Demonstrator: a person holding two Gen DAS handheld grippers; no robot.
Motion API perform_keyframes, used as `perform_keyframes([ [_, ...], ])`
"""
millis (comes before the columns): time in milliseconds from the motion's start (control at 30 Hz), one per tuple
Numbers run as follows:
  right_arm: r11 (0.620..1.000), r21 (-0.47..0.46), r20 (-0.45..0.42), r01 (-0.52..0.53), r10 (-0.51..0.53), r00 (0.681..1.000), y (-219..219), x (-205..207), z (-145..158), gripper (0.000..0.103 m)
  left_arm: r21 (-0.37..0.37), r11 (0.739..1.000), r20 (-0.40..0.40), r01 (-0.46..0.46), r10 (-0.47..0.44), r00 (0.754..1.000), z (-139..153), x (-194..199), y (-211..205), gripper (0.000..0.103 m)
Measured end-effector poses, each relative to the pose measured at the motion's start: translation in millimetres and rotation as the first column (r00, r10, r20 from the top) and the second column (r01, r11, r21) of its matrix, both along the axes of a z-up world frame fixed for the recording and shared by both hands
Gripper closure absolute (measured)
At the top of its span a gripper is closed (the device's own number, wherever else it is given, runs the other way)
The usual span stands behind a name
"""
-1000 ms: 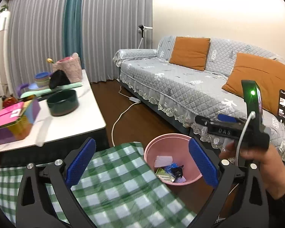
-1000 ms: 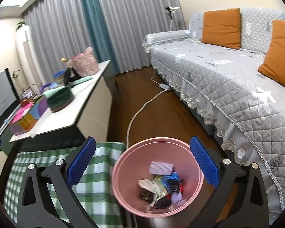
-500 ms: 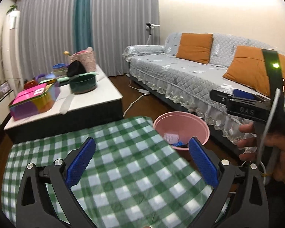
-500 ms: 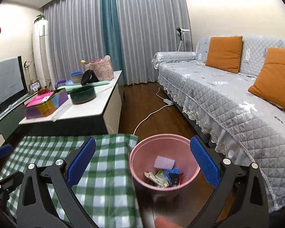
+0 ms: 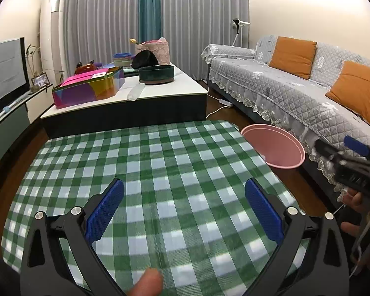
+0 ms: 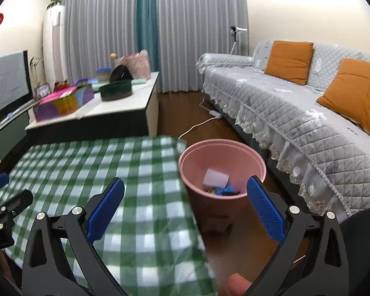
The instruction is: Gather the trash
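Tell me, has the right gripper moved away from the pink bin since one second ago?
Yes. The right gripper has pulled back and up: the pink bin now appears smaller, beside the checked table.

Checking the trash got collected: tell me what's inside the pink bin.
The pink bin holds a pale textured pad leaning on its wall, with blue and yellow-green wrappers and something dark below. The near rim hides the bottom.

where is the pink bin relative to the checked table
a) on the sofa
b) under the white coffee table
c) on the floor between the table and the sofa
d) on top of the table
c: the pink bin stands on the wood floor just past the right edge of the green checked table, with the grey sofa on its other side.
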State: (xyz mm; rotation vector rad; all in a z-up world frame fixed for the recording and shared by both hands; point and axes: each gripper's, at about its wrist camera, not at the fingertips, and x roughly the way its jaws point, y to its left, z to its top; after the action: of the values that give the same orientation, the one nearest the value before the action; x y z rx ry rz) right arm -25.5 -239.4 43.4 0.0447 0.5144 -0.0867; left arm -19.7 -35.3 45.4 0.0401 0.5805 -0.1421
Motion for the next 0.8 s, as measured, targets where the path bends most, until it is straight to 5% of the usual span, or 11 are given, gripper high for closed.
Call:
perform_keyframes([
  [800,0.999,-0.038,-0.029,-0.033,0.032,0.999,13.7,10.4,-13.9,0.005,-0.013,0.996,0.010,-0.084,0.084,0.996,-24.9,-5.8,-0.3,0.008],
])
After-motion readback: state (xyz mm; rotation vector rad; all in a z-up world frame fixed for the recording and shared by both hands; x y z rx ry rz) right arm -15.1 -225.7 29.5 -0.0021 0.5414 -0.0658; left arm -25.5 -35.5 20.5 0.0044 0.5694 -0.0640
